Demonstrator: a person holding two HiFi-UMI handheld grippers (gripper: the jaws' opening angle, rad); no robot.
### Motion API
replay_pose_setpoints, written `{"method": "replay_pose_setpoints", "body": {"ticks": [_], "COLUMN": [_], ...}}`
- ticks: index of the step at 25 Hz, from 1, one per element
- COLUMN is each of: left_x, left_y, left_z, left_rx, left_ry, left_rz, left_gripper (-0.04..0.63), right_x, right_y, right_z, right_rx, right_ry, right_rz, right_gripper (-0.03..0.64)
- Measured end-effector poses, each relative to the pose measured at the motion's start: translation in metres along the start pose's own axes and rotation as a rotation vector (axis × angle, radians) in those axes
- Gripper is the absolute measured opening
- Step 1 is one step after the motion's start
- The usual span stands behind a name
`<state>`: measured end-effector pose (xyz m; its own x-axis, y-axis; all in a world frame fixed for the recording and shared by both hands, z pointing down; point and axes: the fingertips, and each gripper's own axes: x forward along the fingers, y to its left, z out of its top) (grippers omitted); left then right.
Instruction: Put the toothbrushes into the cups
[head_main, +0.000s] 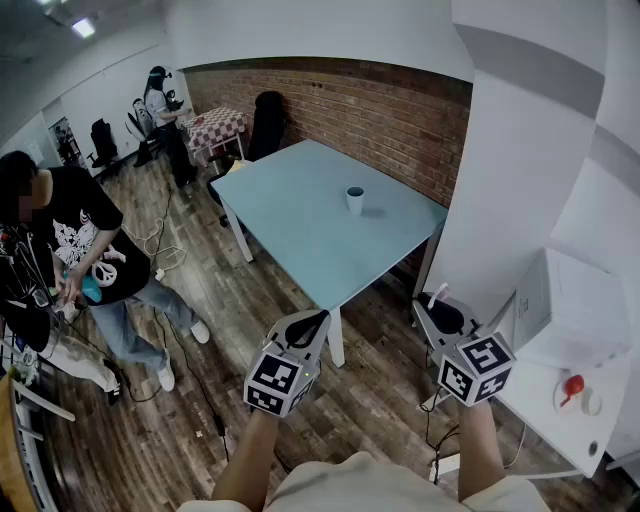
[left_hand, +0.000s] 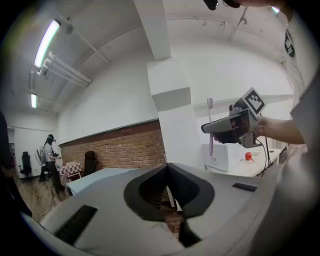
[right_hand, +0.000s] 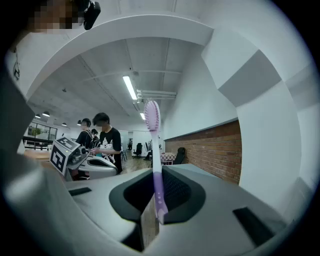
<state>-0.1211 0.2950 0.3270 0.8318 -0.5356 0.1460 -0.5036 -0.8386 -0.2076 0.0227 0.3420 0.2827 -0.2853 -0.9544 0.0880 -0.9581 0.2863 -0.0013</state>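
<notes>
A small cup (head_main: 355, 200) stands alone on the light blue table (head_main: 300, 230), far ahead of both grippers. My right gripper (head_main: 432, 312) (right_hand: 152, 210) is shut on the handle of a purple toothbrush (right_hand: 155, 165), which stands upright with its bristle head at the top. The left gripper view shows that toothbrush (left_hand: 210, 135) too, in the right gripper (left_hand: 220, 127). My left gripper (head_main: 318, 322) (left_hand: 172, 200) has its jaws together, with only a thin pale strip at the seam that I cannot identify. Both grippers hover over the wooden floor, short of the table's near corner.
A person in a black T-shirt (head_main: 70, 250) stands at the left, and another person (head_main: 160, 100) is at the back. A white pillar (head_main: 510, 180) and a white counter (head_main: 560, 400) with a box (head_main: 560, 300) and a red object (head_main: 572, 387) are on the right. Cables (head_main: 190, 380) lie on the floor.
</notes>
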Motion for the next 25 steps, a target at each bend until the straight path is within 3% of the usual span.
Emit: {"method": "replay_pose_setpoints", "body": {"ticks": [14,25], "left_x": [0.021,0.034], "left_y": [-0.007,-0.017], "left_z": [0.001,-0.007], "left_rx": [-0.021,-0.065], "left_ry": [0.008,0.022], "left_rz": [-0.010,0.031], "left_gripper": [0.010,0.009], "right_x": [-0.001,-0.007], "right_y": [-0.021,-0.047], "right_z": [-0.004,-0.012], "right_rx": [0.002,0.022], "right_ry": [0.002,-0.004], "right_rz": [0.008,0.023], "right_gripper": [0.035,0.037]}}
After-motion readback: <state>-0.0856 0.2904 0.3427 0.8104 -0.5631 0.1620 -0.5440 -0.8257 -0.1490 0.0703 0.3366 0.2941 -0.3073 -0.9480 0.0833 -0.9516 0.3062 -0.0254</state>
